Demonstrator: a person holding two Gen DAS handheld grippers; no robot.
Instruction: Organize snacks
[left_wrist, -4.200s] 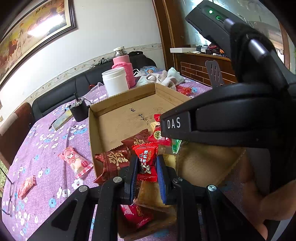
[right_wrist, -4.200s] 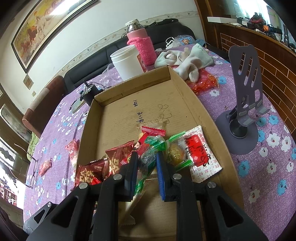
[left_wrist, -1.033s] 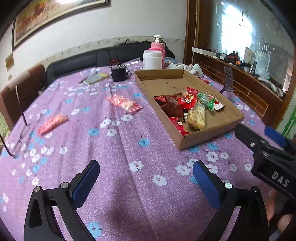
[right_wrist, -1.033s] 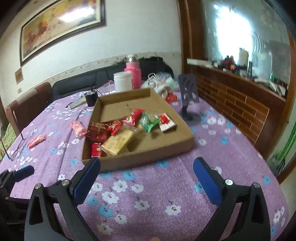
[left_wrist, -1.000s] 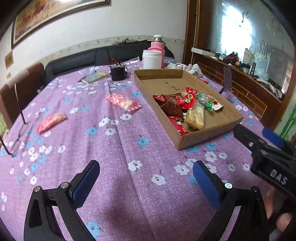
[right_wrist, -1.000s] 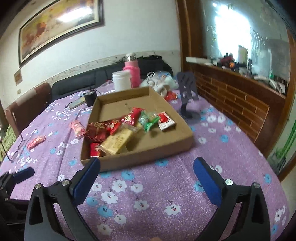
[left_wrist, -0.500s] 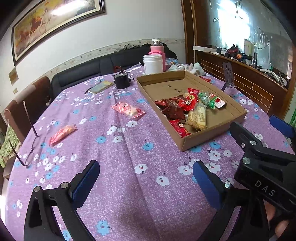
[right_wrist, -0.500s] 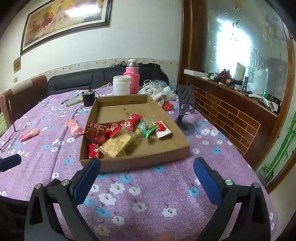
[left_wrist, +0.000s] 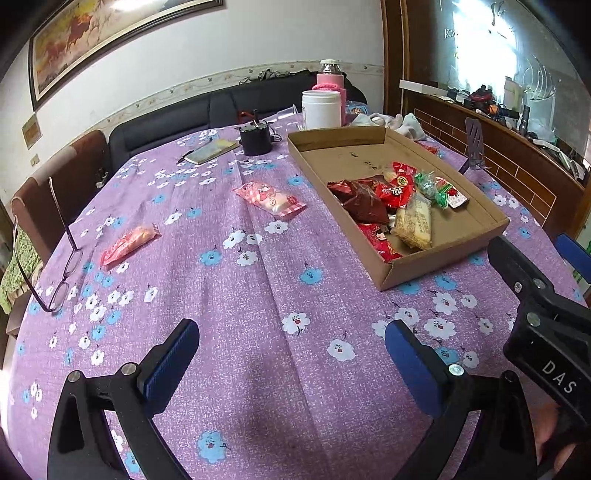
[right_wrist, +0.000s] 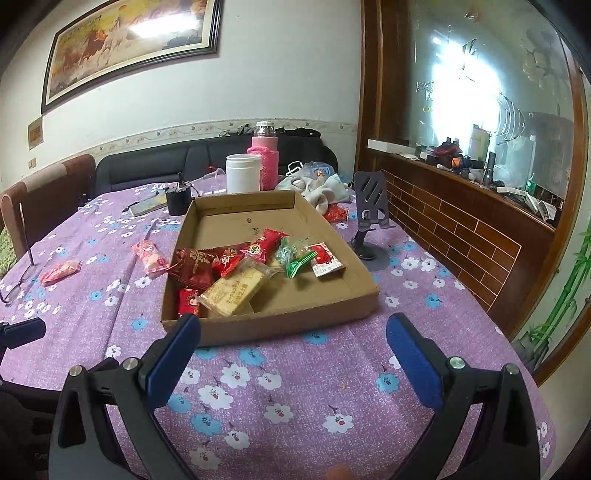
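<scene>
A shallow cardboard tray (left_wrist: 439, 254) (right_wrist: 280, 321) sits on the purple flowered tablecloth and holds several snack packets, among them a pale biscuit pack (left_wrist: 415, 225) (right_wrist: 236, 290) and a dark red pack (left_wrist: 360, 201) (right_wrist: 194, 267). A pink snack pack (left_wrist: 269, 197) (right_wrist: 149, 256) and an orange-red snack pack (left_wrist: 129, 240) (right_wrist: 61, 271) lie on the cloth left of the tray. My left gripper (left_wrist: 291, 363) is open and empty near the table's front edge. My right gripper (right_wrist: 293, 354) is open and empty just in front of the tray.
Glasses (left_wrist: 55, 258) lie at the table's left edge. A white jar (right_wrist: 242, 173), pink bottle (right_wrist: 265, 162), black cup (right_wrist: 178, 201), notebook (left_wrist: 212, 151), cloth pile (right_wrist: 321, 188) and grey phone stand (right_wrist: 369, 229) stand behind and right of the tray. A brick-faced counter runs along the right.
Both grippers have let go of the snacks they held in the tray, opened wide and pulled back and up toward the table's front. The snacks stay in the tray.
</scene>
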